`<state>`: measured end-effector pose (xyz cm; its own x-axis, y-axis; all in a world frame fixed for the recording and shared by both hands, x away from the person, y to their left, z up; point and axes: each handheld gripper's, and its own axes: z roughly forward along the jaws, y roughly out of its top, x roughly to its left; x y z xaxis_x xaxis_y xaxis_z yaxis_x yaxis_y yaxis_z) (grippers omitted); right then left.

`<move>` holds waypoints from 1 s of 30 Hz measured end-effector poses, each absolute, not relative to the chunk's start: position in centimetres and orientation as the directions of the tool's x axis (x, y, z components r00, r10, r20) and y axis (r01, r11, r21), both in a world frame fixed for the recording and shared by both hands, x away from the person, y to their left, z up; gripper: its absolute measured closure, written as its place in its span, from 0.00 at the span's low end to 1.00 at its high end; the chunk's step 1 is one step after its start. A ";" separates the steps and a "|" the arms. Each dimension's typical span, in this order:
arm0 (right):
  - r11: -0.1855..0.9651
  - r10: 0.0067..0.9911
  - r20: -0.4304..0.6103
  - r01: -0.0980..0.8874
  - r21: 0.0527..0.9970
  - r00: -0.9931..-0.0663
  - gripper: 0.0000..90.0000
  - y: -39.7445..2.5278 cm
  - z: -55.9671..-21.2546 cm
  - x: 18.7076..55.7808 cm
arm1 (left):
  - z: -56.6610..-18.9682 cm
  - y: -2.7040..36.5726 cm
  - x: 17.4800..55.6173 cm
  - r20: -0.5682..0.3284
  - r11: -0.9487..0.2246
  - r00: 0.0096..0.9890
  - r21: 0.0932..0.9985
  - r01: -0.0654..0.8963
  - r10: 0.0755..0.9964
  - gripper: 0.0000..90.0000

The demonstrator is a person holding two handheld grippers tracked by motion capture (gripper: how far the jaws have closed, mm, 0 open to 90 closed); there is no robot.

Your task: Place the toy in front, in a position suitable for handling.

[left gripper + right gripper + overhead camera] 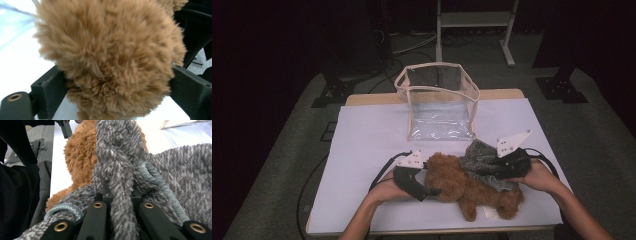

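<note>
A brown plush toy (467,189) lies on its side on the white table cover (372,135), near the front edge. A grey knitted garment (482,159) is draped over its upper body. My left gripper (432,192) sits at the toy's left end. In the left gripper view its jaws press the brown fur (112,62) from both sides. My right gripper (501,170) comes in from the right, shut on a bunched fold of the grey knit (175,170). That fold runs between its black fingers (97,220), and the toy (80,155) lies behind it.
A clear plastic bag with cream trim (439,100) stands open at the back centre of the table. On the floor beyond are a white stand frame (472,30) and dark stand bases (559,87). Bare cover lies to the left and at the far right.
</note>
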<state>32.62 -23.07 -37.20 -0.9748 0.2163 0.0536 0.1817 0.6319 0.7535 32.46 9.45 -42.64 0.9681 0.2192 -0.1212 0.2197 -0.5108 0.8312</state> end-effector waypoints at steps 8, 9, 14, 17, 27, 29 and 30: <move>0.615 0.223 0.081 0.205 0.761 -0.971 0.90 -23.2 -37.6 32.7 | -44.0 8.4 32.9 -0.192 -0.470 0.959 0.840 0.271 0.209 0.11; 0.614 0.224 0.083 0.207 0.762 -0.971 0.90 -23.2 -37.6 32.7 | -43.9 8.6 33.0 -0.192 -0.458 0.959 0.847 0.270 0.209 0.21; 0.601 0.221 0.089 0.207 0.772 -0.971 0.90 -22.6 -37.5 32.9 | -42.8 9.0 32.9 -0.184 -0.425 0.958 0.866 0.264 0.219 0.45; 0.598 0.209 0.086 0.197 0.777 -0.974 0.90 -21.8 -37.1 33.1 | -41.3 9.1 32.7 -0.147 -0.427 0.964 0.874 0.231 0.220 0.47; 0.492 0.180 0.054 0.138 0.860 -0.982 0.90 -19.0 -33.8 33.6 | -33.3 11.7 32.3 0.007 -0.460 0.969 0.881 0.112 0.249 0.49; 0.444 0.170 0.056 0.128 0.887 -0.984 0.90 -18.4 -33.0 33.7 | -31.3 12.4 31.9 0.045 -0.458 0.965 0.885 0.082 0.259 0.49; 0.423 0.164 0.054 0.119 0.898 -0.985 0.90 -18.0 -32.6 33.7 | -30.3 12.8 31.7 0.068 -0.465 0.962 0.883 0.065 0.264 0.49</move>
